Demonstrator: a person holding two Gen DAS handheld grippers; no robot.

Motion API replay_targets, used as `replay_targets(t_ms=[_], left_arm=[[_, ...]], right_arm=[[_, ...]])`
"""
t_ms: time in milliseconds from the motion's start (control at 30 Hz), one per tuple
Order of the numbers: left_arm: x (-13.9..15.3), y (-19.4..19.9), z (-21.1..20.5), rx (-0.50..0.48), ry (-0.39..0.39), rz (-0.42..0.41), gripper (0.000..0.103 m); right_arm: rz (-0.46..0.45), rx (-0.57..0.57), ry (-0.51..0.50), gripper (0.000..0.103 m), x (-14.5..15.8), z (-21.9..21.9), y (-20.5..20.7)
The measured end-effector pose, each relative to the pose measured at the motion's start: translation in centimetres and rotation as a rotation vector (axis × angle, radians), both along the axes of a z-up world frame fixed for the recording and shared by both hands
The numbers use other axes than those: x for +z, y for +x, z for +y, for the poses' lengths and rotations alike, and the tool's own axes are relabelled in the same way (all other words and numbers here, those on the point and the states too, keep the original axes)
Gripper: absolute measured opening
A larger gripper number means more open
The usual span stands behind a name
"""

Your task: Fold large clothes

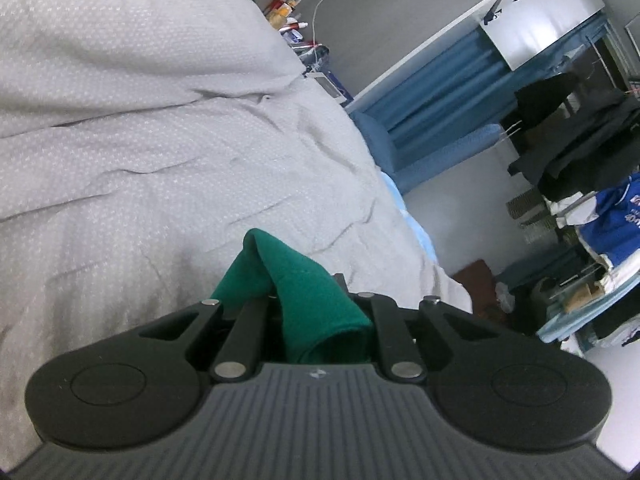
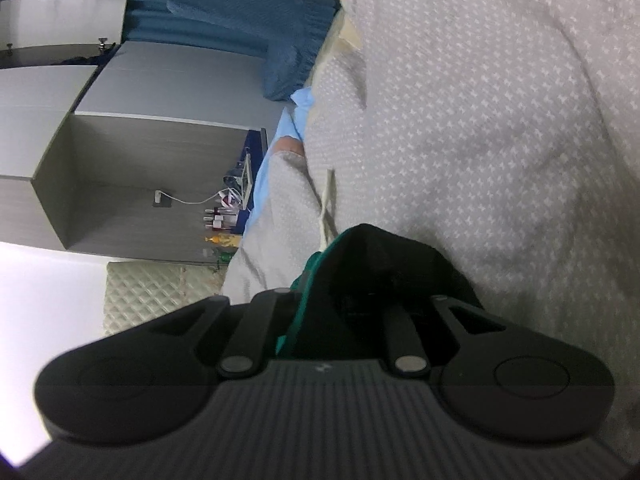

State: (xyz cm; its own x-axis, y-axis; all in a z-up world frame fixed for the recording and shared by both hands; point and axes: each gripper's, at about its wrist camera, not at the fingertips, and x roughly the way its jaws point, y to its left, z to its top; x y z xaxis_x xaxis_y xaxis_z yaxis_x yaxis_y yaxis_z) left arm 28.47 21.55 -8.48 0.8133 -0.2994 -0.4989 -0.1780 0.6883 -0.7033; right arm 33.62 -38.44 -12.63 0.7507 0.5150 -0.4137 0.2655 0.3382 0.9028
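Observation:
A green garment (image 1: 316,308) bunches up between the jaws of my left gripper (image 1: 276,292), which is shut on it just above a grey dotted quilt (image 1: 160,140). The cloth hides the fingertips. In the right wrist view the same garment (image 2: 380,272) looks dark in shadow, with a green edge on its left side. It drapes over my right gripper (image 2: 352,296) and hides its fingers. That gripper is shut on the cloth, low over the quilt (image 2: 480,120).
The bed's edge shows a light-blue sheet (image 2: 280,148). Beyond it are a blue curtain (image 1: 440,80), a rack of dark clothes (image 1: 580,152), a blue jersey (image 1: 612,228), bottles on a bedside surface (image 1: 288,8) and a grey open cabinet (image 2: 140,184).

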Motion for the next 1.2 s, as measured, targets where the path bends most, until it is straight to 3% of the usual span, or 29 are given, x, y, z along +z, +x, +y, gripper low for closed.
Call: replay_targets(t_ms=[67,133,200,233,400,500,667,767,900,1100,1200], left_arm=[[1.0,-0.9,-0.3,-0.002,0.009,-0.016,0.019],[2.2,-2.2,-0.9,-0.008,0.039,-0.048,0.027],[3.6,-3.8,-1.7,-0.016,0.066,-0.059,0.041],[4.1,-4.5,-2.1,-0.016,0.083,-0.066,0.049],[6.8,-8.7,-4.2,-0.008,0.169,-0.128,0.068],[8.1,-12.1,-4.7,0.019,0.228,-0.213,0.078],[9.3,-16.3,-5.8,0.011,0.291,-0.252,0.079],[8.6,-17.9,-7.6,-0.064,0.328,-0.245,0.078],[6.6,-17.3,-10.9,-0.174,0.377,-0.157,0.077],[3.9,-15.1,-13.4,-0.2,0.465,-0.075,0.077],[3.2,-14.0,-13.5,-0.176,0.477,-0.059,0.077]], right_arm=[[-0.018,0.015,-0.036,0.033,1.0,0.3,-0.7],[-0.049,0.044,-0.075,0.066,2.6,0.8,-1.3],[-0.079,0.075,-0.125,0.078,4.2,1.4,-2.2],[-0.093,0.089,-0.153,0.078,5.0,1.7,-2.6],[-0.19,0.126,-0.28,0.079,8.4,2.9,-6.2],[-0.24,0.116,-0.353,0.079,9.8,2.9,-8.7],[-0.274,0.135,-0.451,0.079,10.9,3.5,-11.5],[-0.291,0.206,-0.52,0.079,11.5,5.6,-12.3],[-0.329,0.334,-0.604,0.077,11.6,9.3,-12.6],[-0.258,0.454,-0.813,0.047,8.9,13.7,-11.3],[-0.244,0.415,-0.905,0.044,7.9,14.4,-9.8]])
